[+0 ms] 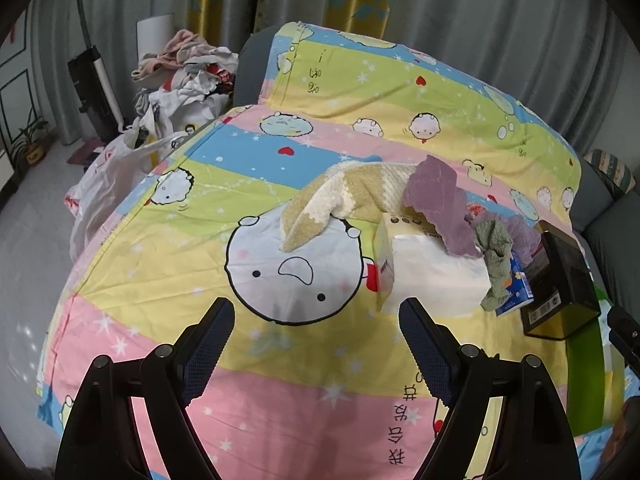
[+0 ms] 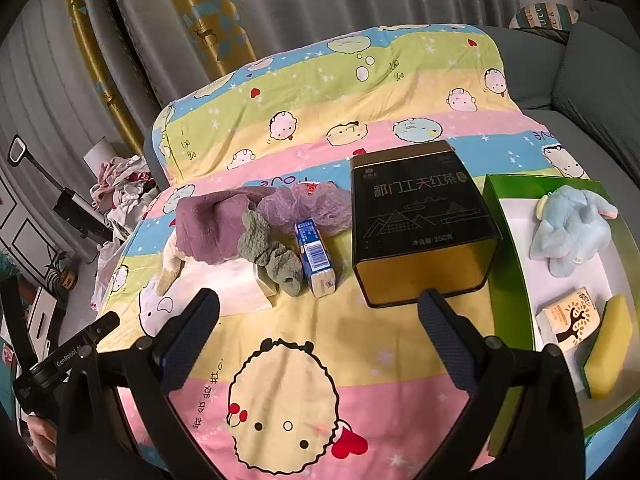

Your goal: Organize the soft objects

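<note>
Both jaws of the right hand-held gripper (image 2: 318, 322) and left hand-held gripper (image 1: 316, 326) stand apart and empty above the bedsheet (image 2: 280, 344), while at 11 o'clock the limp, light green sock (image 2: 272, 256) lies draped beside the purple cloth (image 2: 216, 224), probably best pinched at its bunched middle.

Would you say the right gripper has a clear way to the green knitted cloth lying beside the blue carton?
Probably yes. The right gripper is open and empty, and only bare sheet lies between it and the green knitted cloth. The blue carton sits close on the cloth's right, so the fingers might nudge it.
</note>
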`<state>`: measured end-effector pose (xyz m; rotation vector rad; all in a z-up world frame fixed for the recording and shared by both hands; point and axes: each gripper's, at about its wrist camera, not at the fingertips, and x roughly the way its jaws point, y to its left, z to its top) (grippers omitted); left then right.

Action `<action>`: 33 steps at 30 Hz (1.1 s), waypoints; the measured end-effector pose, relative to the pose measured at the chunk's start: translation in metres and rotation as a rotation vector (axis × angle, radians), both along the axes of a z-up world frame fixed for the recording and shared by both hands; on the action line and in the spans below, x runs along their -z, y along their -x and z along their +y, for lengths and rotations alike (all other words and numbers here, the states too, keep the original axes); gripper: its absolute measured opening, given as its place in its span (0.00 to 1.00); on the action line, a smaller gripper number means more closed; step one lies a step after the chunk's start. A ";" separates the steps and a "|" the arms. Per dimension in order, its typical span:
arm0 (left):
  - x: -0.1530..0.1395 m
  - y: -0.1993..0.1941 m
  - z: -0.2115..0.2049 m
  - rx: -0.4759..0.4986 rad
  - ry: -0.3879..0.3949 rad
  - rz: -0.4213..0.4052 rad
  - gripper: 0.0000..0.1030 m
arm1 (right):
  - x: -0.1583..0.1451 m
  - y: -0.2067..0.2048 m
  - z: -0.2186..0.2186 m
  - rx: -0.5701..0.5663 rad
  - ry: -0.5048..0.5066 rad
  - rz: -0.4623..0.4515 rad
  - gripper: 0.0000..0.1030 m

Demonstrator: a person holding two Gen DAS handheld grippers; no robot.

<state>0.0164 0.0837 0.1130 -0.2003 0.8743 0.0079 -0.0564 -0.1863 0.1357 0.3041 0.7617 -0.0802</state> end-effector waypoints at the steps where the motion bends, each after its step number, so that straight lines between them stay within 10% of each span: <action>1: 0.000 0.000 0.000 0.002 0.001 0.001 0.82 | 0.000 0.000 0.000 -0.002 0.002 0.001 0.96; 27: -0.008 0.005 0.013 -0.011 0.076 -0.023 0.82 | -0.029 0.007 0.034 -0.134 -0.109 -0.137 0.94; 33: -0.009 0.004 0.023 -0.042 0.069 -0.025 0.82 | -0.051 -0.051 0.087 -0.245 -0.044 -0.124 0.94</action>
